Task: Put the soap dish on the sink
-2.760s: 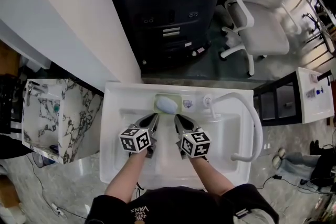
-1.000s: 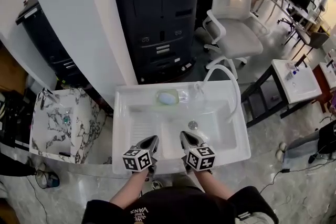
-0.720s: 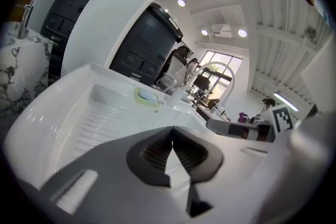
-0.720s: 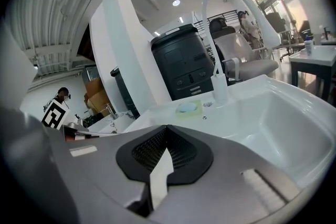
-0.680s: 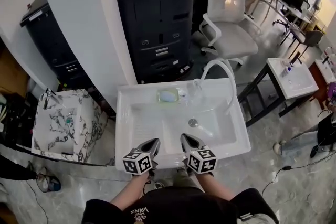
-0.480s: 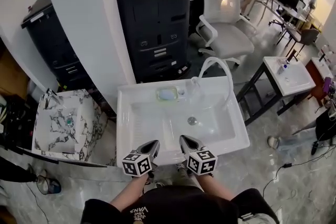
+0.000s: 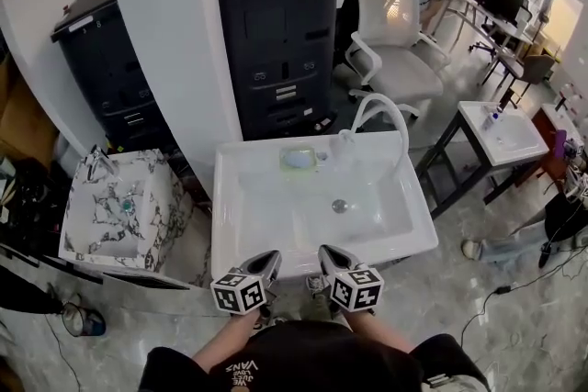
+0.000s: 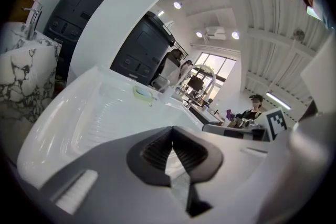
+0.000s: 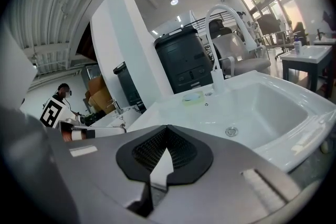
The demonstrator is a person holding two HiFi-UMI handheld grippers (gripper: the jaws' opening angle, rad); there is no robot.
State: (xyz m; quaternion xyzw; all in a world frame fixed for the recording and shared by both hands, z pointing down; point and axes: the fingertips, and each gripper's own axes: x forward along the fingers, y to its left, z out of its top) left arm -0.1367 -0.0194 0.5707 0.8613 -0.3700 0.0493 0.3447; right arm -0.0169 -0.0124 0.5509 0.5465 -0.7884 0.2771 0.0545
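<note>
Already on the sink (image 7: 230,234), the green soap dish (image 7: 299,160) sits on the back ledge, just left of the faucet (image 7: 367,103) base. It holds what looks like a pale blue bar of soap, though it is too small in every view to be sure. The white faucet arches up and over the right part of the basin, where the drain (image 7: 339,206) lies near the middle. Both grippers hang at the near edge of the sink, well apart from the dish and side by side. The left gripper (image 7: 269,260) has its jaws pressed together with nothing between them, and the right gripper (image 7: 326,254) is likewise closed and empty. Left of the sink stands a marble-patterned basin (image 7: 115,207). Behind it are a white pillar (image 7: 165,41), a dark cabinet (image 7: 276,32) and a white office chair (image 7: 395,23).
</note>
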